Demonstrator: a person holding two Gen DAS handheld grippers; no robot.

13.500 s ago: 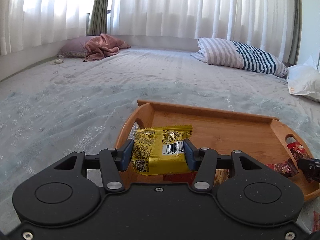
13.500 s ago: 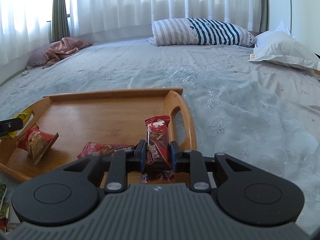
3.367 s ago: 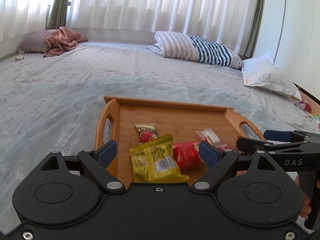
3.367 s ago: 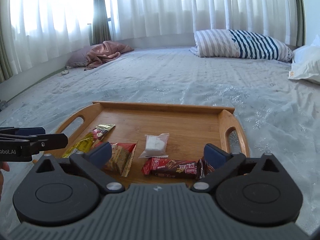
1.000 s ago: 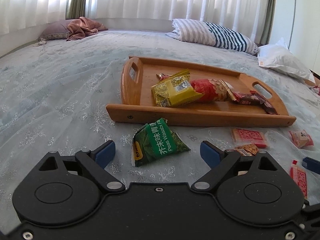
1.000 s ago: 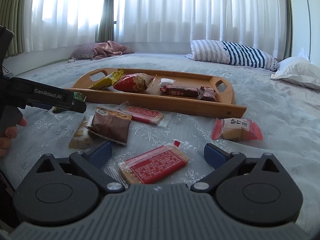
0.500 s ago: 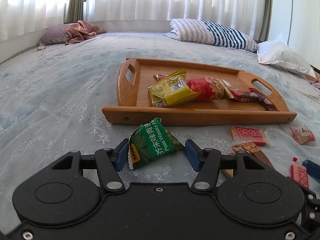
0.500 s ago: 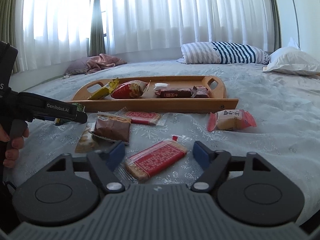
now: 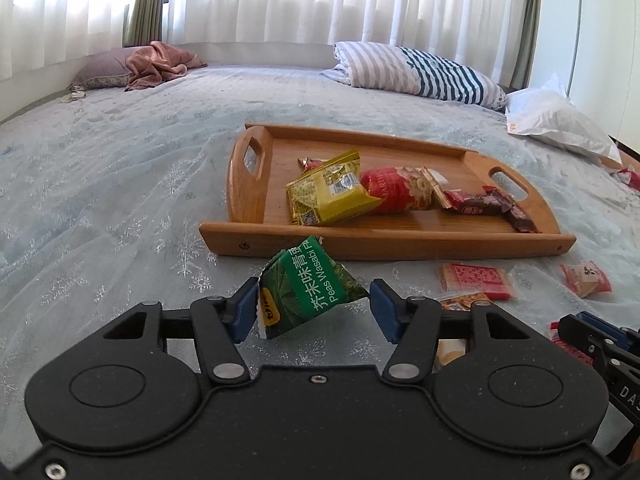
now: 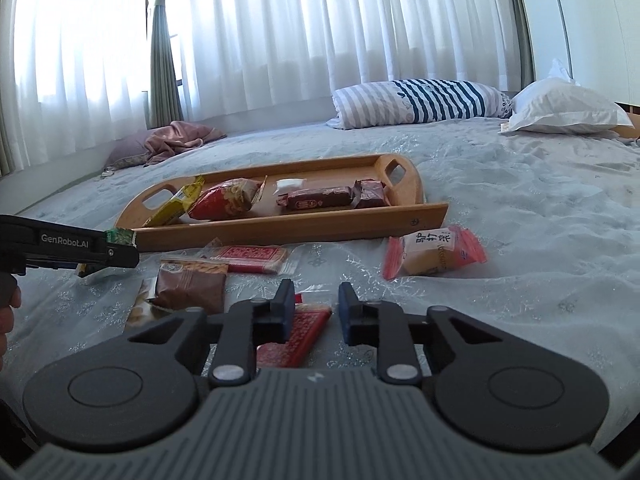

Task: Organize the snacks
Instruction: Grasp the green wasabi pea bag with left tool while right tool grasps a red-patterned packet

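1. Left gripper (image 9: 312, 300) points forward and slightly downward over the pale blue snowflake-patterned bedspread (image 9: 120, 200), just short of the front rail of the oblong wooden tray with cut-out handles (image 9: 380, 244).
2. Its jaws have just been closing and now clench the green triangular wasabi-pea packet (image 9: 308, 284). The left pad presses the packet's crimped white edge, and the packet's pointed right corner reaches the right pad.
3. The green packet is puffy, printed with white lettering and a yellow logo. It sits tilted between the fingers, and its top corner overlaps the tray's front rail in the left wrist view.
4. On the tray lie, left to right, a crumpled yellow foil packet (image 9: 328, 196), a red peanut bag (image 9: 396, 194) and dark brown wrapped bars (image 9: 480, 204).
5. Right gripper (image 10: 316, 304) points low over the bedspread, to the right of the left gripper.
6. Its jaws have just been closing and stand at a narrow gap. A flat red cracker packet in clear wrap (image 10: 296, 336) lies slanted under the left finger, with a corner reaching into the gap. Whether the pads pinch it cannot be told.
7. Near it, loose on the bedspread, lie a brown biscuit packet (image 10: 188, 286) and an orange-edged pastry packet (image 10: 434, 252).
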